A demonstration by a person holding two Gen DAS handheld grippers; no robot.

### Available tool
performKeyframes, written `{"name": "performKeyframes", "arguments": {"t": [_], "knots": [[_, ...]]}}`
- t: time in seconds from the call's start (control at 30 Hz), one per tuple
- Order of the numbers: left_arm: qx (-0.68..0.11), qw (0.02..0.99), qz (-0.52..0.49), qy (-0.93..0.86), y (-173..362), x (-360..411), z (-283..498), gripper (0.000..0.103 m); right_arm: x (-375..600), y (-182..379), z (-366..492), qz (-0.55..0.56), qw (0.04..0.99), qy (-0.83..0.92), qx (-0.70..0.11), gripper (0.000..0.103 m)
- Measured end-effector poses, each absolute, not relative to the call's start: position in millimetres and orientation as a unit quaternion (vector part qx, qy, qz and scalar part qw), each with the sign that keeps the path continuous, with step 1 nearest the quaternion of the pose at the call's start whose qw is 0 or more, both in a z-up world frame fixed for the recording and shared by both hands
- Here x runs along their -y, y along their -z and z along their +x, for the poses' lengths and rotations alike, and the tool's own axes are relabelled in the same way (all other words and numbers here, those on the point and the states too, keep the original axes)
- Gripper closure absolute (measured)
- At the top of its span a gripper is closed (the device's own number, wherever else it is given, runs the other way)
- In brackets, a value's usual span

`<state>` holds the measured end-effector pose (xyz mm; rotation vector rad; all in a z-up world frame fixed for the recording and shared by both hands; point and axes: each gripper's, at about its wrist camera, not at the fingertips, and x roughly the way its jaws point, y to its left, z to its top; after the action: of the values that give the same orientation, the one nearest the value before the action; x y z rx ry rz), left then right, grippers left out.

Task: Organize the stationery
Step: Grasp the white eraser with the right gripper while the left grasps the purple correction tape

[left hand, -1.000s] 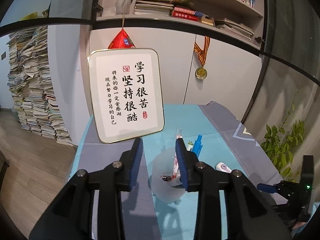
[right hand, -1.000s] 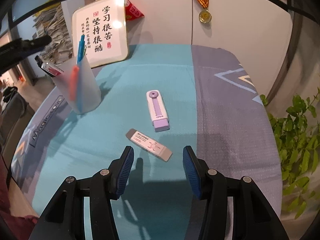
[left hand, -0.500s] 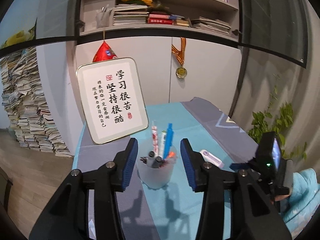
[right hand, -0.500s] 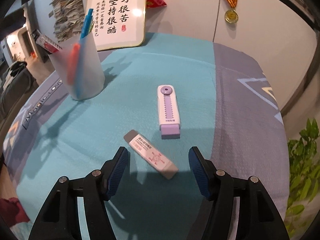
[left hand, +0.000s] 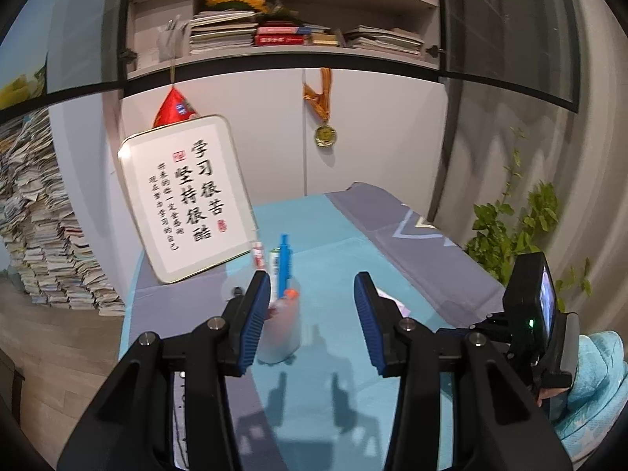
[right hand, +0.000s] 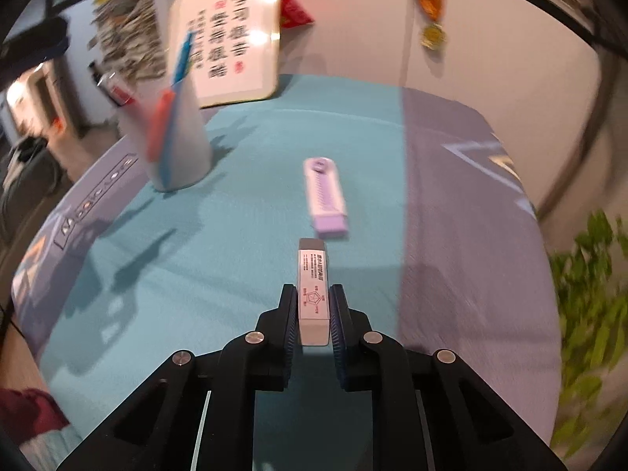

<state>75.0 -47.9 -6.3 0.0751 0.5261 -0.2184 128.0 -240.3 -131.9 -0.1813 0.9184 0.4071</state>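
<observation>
My right gripper (right hand: 313, 308) is shut on a white eraser (right hand: 313, 286) with a grey end, holding it lengthwise above the teal cloth. A purple and white correction tape (right hand: 325, 196) lies just beyond it. A frosted pen cup (right hand: 172, 145) with several pens stands at the left. In the left wrist view my left gripper (left hand: 312, 314) is open and empty, with the pen cup (left hand: 282, 329) just past its left finger. The other gripper's body (left hand: 530, 322) shows at the right.
A framed calligraphy board (left hand: 188, 196) leans on the wall behind the cup. A medal (left hand: 325, 135) hangs on the wall. A green plant (left hand: 514, 227) stands past the table's right edge. Paper stacks (left hand: 35, 227) rise at the left.
My right gripper has shut on the eraser and lifted it off the cloth. My left gripper has drawn back from the pen cup and opened wider.
</observation>
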Motion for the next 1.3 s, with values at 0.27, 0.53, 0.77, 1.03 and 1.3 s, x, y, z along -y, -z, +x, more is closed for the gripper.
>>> {"name": "performKeyframes", "arguments": {"t": [0.27, 0.53, 0.77, 1.03, 1.3], "knots": [[-0.283, 0.939, 0.073, 0.179, 16, 114, 76, 0.054, 289, 132, 117, -0.024, 0.888, -0.122, -0.443, 0.086], [-0.364, 0.918, 0.073, 0.142, 86, 162, 145, 0.053, 309, 130, 103, 0.0, 0.899, -0.099, -0.426, 0.086], [-0.441, 0.896, 0.013, 0.047, 127, 160, 214, 0.054, 312, 134, 98, -0.004, 0.9, -0.1, -0.424, 0.086], [-0.46, 0.886, 0.017, 0.06, 135, 163, 222, 0.079, 312, 137, 99, -0.005, 0.899, -0.106, -0.425, 0.086], [-0.463, 0.878, 0.048, 0.109, 137, 144, 180, 0.079, 310, 136, 98, -0.011, 0.897, -0.104, -0.428, 0.086]]}}
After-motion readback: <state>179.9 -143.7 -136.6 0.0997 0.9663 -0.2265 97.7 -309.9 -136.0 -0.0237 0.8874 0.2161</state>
